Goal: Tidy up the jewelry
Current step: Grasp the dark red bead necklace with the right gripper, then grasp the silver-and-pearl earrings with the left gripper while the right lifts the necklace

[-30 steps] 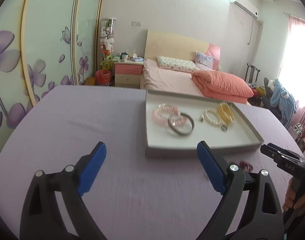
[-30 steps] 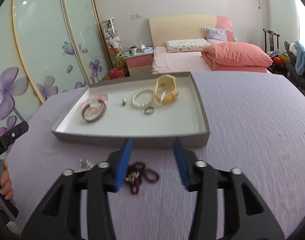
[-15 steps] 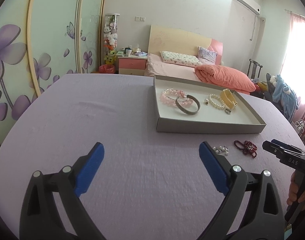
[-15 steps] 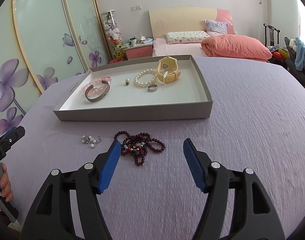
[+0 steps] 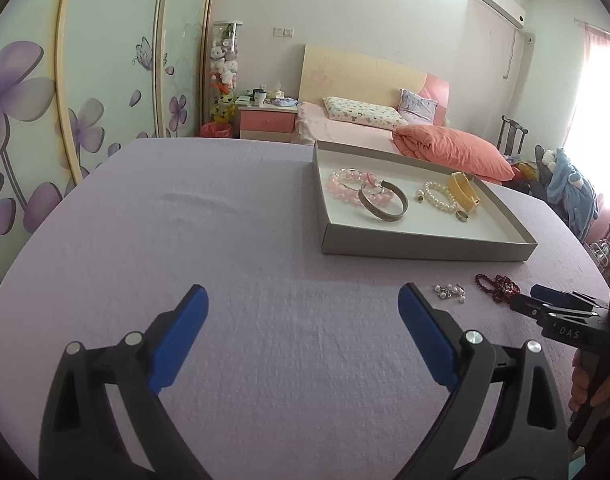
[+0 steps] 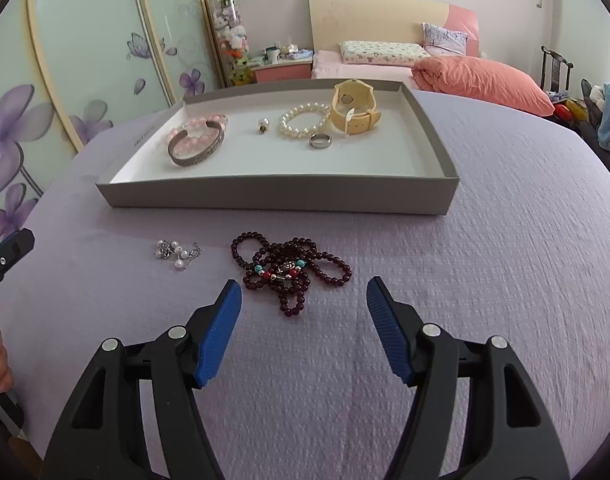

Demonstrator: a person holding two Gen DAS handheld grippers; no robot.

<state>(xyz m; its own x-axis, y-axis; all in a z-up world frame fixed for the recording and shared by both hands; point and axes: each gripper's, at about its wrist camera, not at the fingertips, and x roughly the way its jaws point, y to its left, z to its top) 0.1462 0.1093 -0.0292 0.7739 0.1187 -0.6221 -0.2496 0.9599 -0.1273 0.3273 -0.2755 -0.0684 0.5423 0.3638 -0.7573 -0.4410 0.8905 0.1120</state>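
Our right gripper (image 6: 303, 306) hangs released over the desk (image 6: 485, 280), jaws wide and empty. The red beads (image 6: 291, 270) lie just ahead, between its fingertips, sprawled crosswise. The pearl trinket (image 6: 176, 251) sits left of them. Beyond waits the tray (image 6: 273, 194). Our left gripper (image 5: 303, 312) is released too, and farther from the beads.
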